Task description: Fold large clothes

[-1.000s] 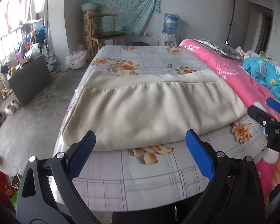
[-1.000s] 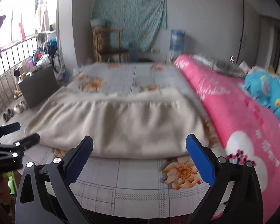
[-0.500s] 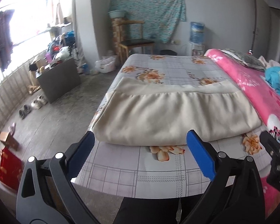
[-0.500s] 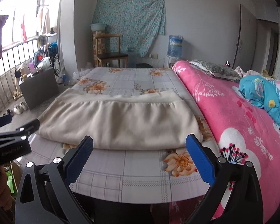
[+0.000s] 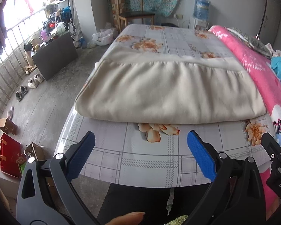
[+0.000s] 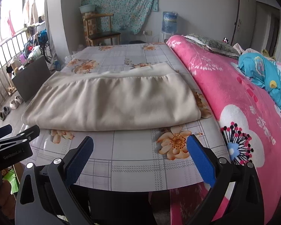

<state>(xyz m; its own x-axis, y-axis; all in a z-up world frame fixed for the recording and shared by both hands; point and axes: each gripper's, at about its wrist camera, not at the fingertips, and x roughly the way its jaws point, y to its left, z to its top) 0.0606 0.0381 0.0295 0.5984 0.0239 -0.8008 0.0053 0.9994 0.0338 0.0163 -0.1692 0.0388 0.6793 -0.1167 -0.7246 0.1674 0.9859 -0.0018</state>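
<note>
Ahead of both pairs of jaws, a folded cream blanket [image 5: 168, 91] lies flat across the bed [image 5: 149, 155], its thick folded edge facing the grippers and its hemmed upper edge on the far side. From the left wrist view, the left gripper [image 5: 140, 146] hangs above the near end of the bed with its blue-padded jaws wide apart and nothing between them; the blanket's near edge sits just beyond the fingertips, apart from them. An orange flower print on the checked bedsheet [image 5: 178, 37] shows between the jaws and the blanket. From the right wrist view, the right gripper [image 6: 140, 146] likewise has its jaws spread apart and empty, with the blanket beyond and slightly left of them, not touching. Right of the right jaws runs a pink flowered quilt [image 6: 234, 86], with a blue bundle of cloth [image 6: 262, 75] on it farther back. Left of the left jaws, on the floor, stand a dark box [image 5: 54, 54] and several shoes [image 5: 30, 84]. Far beyond the blanket, a wooden chair [image 5: 134, 13] and a water dispenser [image 5: 201, 9] stand by the wall.
</note>
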